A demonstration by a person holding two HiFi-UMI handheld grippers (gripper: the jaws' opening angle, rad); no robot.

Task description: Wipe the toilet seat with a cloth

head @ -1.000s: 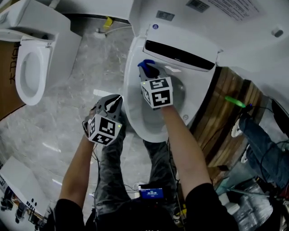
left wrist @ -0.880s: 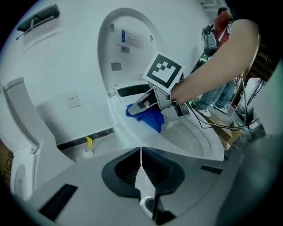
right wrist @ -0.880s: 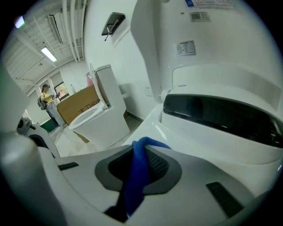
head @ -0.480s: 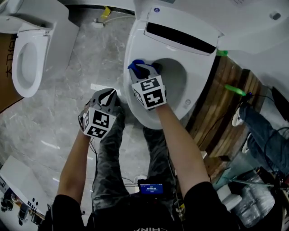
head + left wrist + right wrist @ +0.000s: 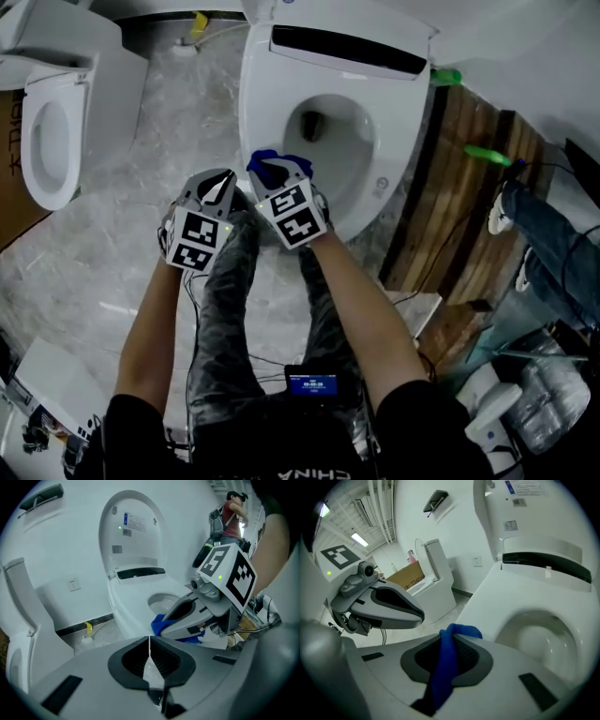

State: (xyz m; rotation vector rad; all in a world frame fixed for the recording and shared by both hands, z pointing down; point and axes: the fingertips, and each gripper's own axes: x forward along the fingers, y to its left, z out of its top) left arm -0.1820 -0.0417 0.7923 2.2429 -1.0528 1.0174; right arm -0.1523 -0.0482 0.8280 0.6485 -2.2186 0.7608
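The person wears a black short-sleeved top (image 5: 131, 427) with white lettering at six o'clock in the head view, and mottled grey trousers (image 5: 225, 309). A small black device (image 5: 314, 382) with a blue-lit screen shows just above that lettering, with thin cables (image 5: 192, 305) at its ten o'clock. The left gripper (image 5: 221, 184) and right gripper (image 5: 278, 171) have pale grey moulded shells and black ribbed pads. Each carries a white marker cube (image 5: 198, 242) printed with black squares, and a green lamp (image 5: 219, 577) glows on one face.

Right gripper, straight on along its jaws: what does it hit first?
Probably the near left rim of the toilet seat, just past the blue cloth that the right gripper clamps; depth is unclear.
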